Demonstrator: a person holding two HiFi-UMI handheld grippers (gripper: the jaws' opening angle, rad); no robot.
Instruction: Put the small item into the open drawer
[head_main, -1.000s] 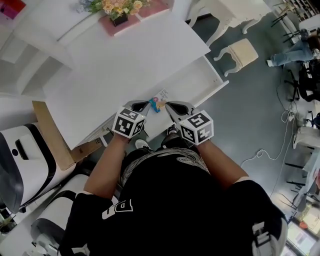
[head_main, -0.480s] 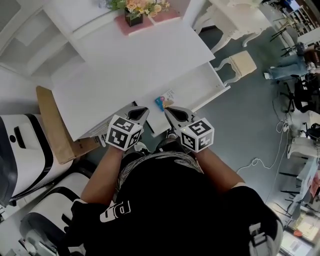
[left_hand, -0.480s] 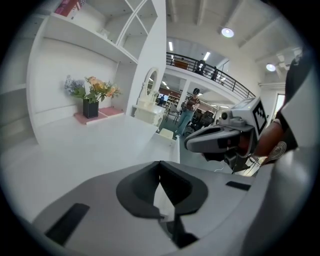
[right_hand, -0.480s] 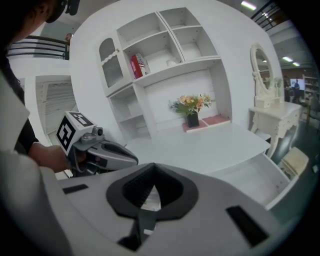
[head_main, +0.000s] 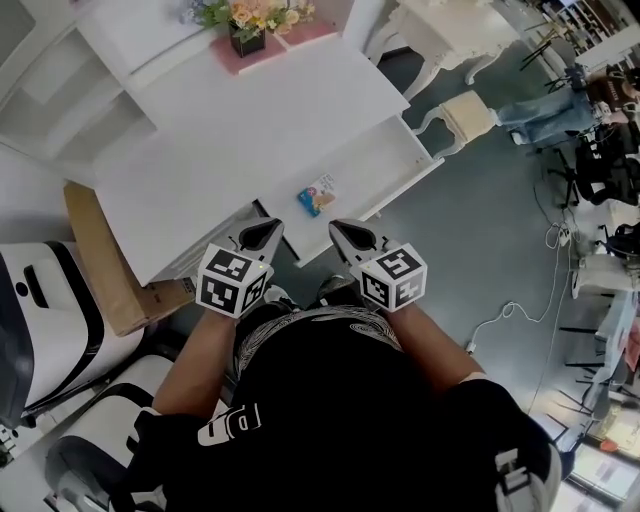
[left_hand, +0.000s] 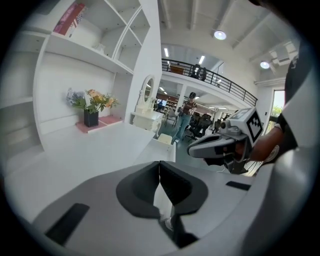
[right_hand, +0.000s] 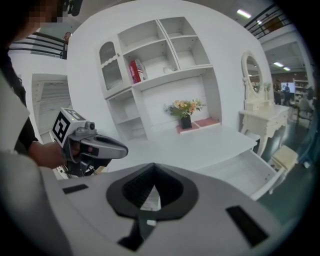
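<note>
The small item (head_main: 318, 194), a colourful flat packet, lies inside the open white drawer (head_main: 385, 160) near its left end. My left gripper (head_main: 270, 226) and right gripper (head_main: 336, 228) hover side by side just short of the drawer's front, both shut and empty, the packet ahead between their tips. In the left gripper view the shut jaws of my left gripper (left_hand: 159, 163) meet over the desk, and the right gripper (left_hand: 192, 149) shows at the right. The right gripper view shows my right gripper (right_hand: 152, 166) shut, the left gripper (right_hand: 124, 148) beside it and the drawer (right_hand: 245, 172). The packet is hidden in both gripper views.
The white desk (head_main: 250, 120) carries a flower pot (head_main: 245, 25) on a pink mat at its far edge. A cream stool (head_main: 470, 112) stands to the right of the drawer. Cardboard (head_main: 95, 260) leans at the left. A shelf unit (right_hand: 160, 65) rises behind the desk.
Both grippers have drawn back toward the person, away from the packet that was at their tips. The packet now lies alone in the drawer.
</note>
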